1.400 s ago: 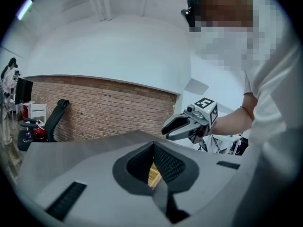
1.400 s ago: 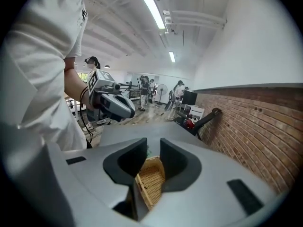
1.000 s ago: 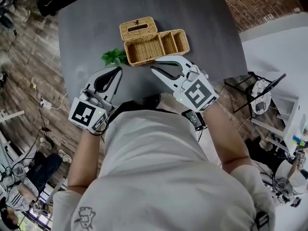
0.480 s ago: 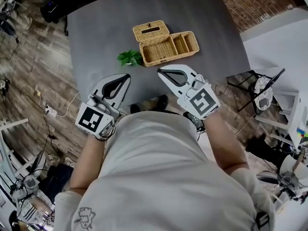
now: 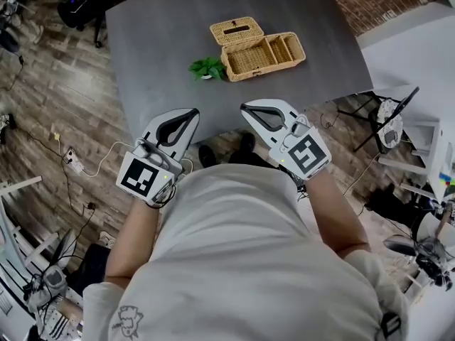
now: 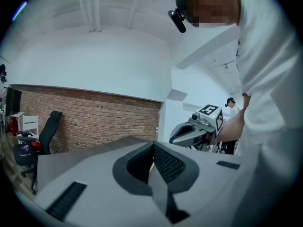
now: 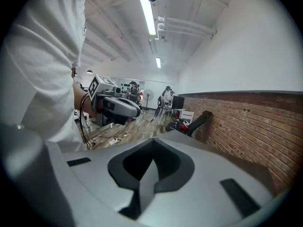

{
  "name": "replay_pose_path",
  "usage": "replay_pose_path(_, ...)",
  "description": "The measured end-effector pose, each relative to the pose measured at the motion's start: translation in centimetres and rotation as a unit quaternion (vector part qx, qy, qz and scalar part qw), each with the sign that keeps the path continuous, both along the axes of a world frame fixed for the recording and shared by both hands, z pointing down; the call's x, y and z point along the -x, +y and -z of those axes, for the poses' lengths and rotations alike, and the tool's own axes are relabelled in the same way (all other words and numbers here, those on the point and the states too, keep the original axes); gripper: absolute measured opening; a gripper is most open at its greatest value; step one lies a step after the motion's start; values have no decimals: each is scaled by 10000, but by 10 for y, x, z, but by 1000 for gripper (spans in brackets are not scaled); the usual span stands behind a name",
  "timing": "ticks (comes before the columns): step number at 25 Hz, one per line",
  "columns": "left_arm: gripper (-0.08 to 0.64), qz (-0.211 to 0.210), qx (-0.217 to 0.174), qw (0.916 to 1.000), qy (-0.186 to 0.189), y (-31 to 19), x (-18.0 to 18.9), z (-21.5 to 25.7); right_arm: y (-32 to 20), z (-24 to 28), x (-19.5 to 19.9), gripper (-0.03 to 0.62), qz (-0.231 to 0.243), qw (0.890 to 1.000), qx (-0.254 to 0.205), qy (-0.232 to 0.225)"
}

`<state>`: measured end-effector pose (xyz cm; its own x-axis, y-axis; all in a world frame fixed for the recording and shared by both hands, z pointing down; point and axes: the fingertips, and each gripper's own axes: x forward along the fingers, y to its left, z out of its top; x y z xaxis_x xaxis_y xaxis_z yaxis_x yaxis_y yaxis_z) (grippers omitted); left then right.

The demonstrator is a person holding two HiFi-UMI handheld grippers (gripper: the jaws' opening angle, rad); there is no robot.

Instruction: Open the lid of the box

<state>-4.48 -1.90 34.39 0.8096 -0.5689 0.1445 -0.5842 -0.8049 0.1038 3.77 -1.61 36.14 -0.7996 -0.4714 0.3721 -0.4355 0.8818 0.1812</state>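
Green sprig point(image 5: 207, 67) on grey table point(image 5: 162, 47)

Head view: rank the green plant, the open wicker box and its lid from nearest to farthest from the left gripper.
From the left gripper:
1. Green plant: straight beyond the tongs, at the box's left end.
2. Wicker box: farther on and to the right, open.
3. Lid: lying against the box's far side, toward the table's far edge.

Box point(image 5: 264, 54) on table point(image 5: 163, 48); lid point(image 5: 237, 30) behind it; plant point(image 5: 207, 68) left of box.
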Motion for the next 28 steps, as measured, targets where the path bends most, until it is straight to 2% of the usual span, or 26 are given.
replay_pose_path(5, 11, 89, -55, 9999, 44, 16, 6, 3, 20, 4, 1, 6, 62, 10000, -71, -14)
replay_pose_path(10, 11, 138, -98, 9998, 53, 32, -3, 9, 35, 7, -6, 5, 164, 9999, -31, -13)
replay_pose_path(16, 11, 318, -157, 9994, 20, 55, -32, 14, 62, 12, -32, 5, 379, 9992, -74, -74)
replay_pose_path(22, 11, 586, -109, 9980, 205, 77, -72, 14, 90, 10, -67, 5, 542, 9983, -101, -177)
replay_pose_path(28, 11, 695, -85, 9974, 171, 108, -110, 6, 122, 10, -103, 3, 569, 9968, -27, -560)
